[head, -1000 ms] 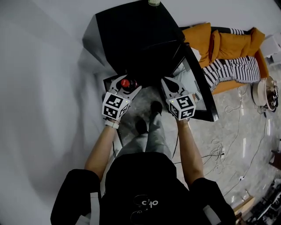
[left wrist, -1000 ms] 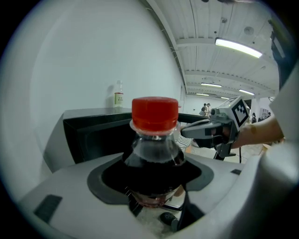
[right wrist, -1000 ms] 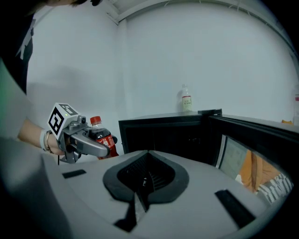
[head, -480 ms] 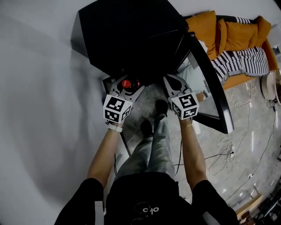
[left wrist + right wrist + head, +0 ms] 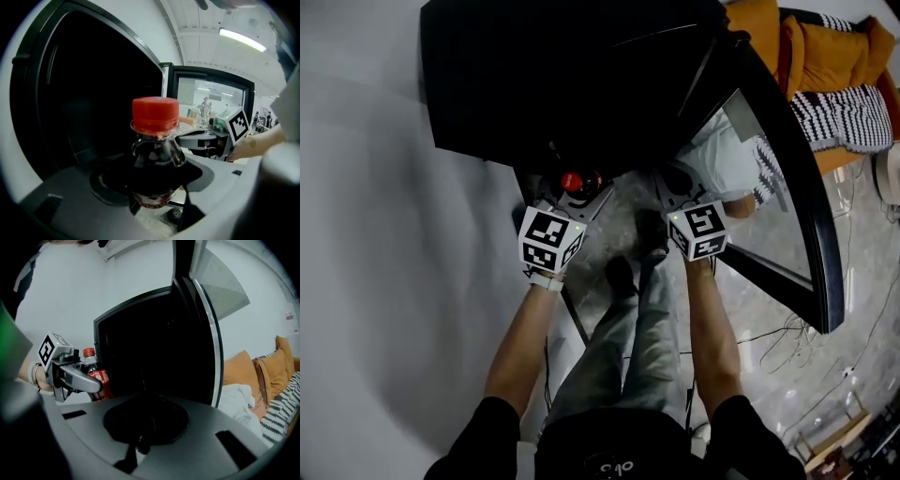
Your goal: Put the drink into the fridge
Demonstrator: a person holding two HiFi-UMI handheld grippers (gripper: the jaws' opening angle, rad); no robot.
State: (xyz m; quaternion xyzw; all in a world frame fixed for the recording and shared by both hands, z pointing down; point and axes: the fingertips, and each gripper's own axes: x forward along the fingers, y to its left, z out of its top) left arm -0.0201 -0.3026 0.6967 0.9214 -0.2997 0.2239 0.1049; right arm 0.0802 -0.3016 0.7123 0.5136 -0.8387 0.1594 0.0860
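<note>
Both hands have sunk lower in front of the open fridge [image 5: 572, 84] — cola bottle [image 5: 155, 140] upright, clamped between my left fingers [image 5: 600, 198], spread wide round it, just short of the dark interior. Right fingers [image 5: 677, 192] closed, empty, alongside — reaching in comes next, I judge.

The drink [image 5: 154, 150] is dark with a red cap; the fridge [image 5: 581, 84] is black, the sofa [image 5: 830, 52] orange, its blanket [image 5: 848, 117] black-and-white striped.
</note>
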